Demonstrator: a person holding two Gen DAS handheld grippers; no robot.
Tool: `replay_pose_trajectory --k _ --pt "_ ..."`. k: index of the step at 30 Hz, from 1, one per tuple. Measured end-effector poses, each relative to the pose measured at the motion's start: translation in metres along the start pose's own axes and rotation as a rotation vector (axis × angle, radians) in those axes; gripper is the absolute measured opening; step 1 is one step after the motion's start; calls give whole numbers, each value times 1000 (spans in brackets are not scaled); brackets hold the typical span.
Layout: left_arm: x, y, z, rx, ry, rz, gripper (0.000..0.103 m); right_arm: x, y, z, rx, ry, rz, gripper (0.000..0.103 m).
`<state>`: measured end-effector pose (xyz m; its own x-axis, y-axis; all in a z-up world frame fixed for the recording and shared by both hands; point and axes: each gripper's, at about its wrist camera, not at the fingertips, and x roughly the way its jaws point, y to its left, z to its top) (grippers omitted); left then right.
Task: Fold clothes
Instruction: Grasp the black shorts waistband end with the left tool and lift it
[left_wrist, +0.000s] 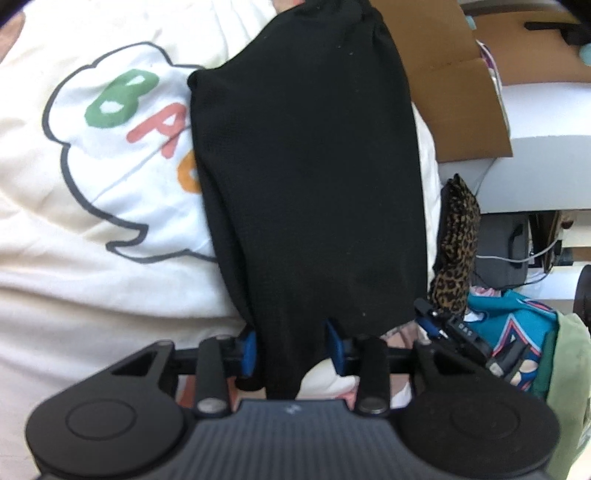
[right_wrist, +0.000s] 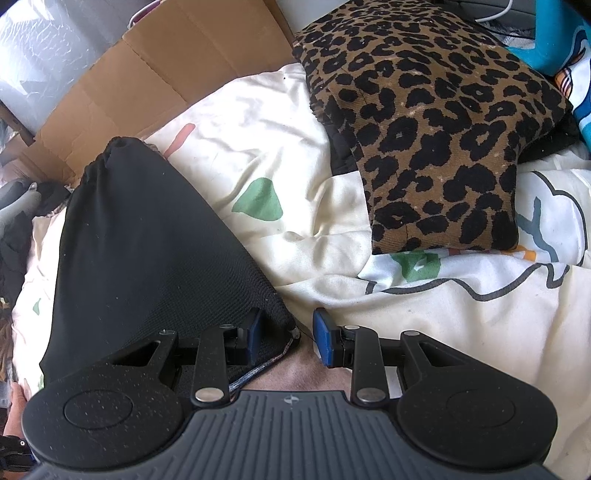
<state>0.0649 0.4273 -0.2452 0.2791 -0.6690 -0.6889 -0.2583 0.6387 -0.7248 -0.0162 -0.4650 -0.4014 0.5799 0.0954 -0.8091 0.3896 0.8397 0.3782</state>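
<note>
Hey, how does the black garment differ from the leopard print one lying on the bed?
The black garment is plain, while the leopard print garment has black spots on brown. The black garment reaches in between the left gripper's blue pads; the leopard print garment lies beyond both grippers, untouched. In the right wrist view, the black garment looks roughly triangular and the leopard one blockier. Both rest on the cream printed bedding.

Bright, even daylight, soft focus throughout, strong fisheye bending and dark corners.
</note>
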Motion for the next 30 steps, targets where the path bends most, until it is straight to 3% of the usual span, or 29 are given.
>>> replay_pose_trajectory --k 3,12,18,24,30 --pt "20 7 -2 5 -13 18 41 0 -1 2 -8 7 8 37" --pt "8 18 8 -42 -60 -27 41 0 0 3 -22 16 9 37" --pt "14 16 -3 -41 16 -60 41 -1 1 2 -26 19 6 37" --pt "4 12 -13 -40 40 -94 41 -3 -3 3 -27 31 23 37" --pt "7 20 -14 -59 41 -71 20 -4 -12 3 44 27 56 37"
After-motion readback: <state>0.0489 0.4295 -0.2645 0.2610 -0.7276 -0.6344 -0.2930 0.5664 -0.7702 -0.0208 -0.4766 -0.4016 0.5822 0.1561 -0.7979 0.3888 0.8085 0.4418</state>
